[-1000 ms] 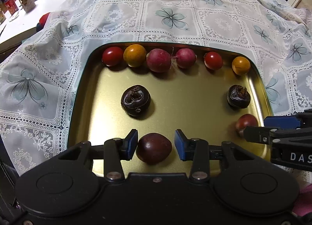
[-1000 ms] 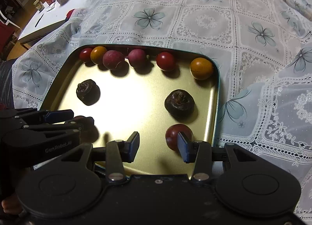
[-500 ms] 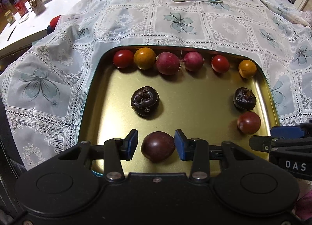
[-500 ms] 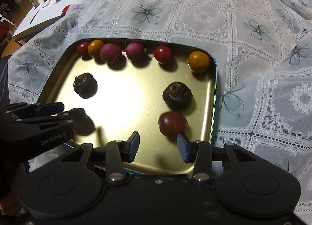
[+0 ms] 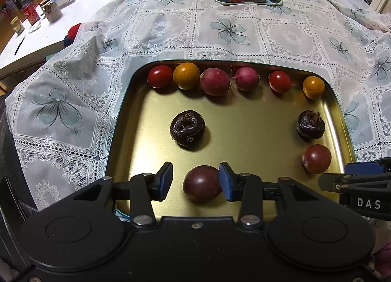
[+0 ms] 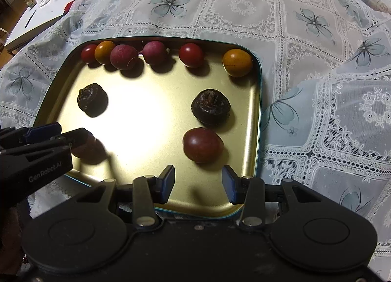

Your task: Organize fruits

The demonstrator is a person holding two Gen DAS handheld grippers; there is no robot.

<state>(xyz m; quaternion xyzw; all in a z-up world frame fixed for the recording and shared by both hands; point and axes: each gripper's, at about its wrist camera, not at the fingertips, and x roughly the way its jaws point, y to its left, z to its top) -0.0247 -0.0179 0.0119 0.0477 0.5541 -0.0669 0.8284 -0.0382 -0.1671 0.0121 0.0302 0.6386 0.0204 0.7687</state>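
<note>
A: What covers the table?

B: A lace tablecloth (image 5: 229,30) with blue flowers, and on it a gold tray (image 5: 244,120).

A: And nearest the left gripper (image 5: 195,180)?

B: A dark purple plum (image 5: 201,183) lies on the tray between its parted jaws. The right pad looks to be against it; the left pad stands clear, so it is released.

A: The right gripper (image 6: 198,181)?

B: Also parted and empty, above the tray's near edge. A reddish plum (image 6: 202,144) lies just beyond its fingertips.

A: Farther out?

B: Two wrinkled dark fruits (image 5: 187,127) mid-tray, then a row of tomatoes and radishes (image 5: 215,81) along the far rim. Well beyond, a small plate of fruit (image 5: 246,1).
</note>
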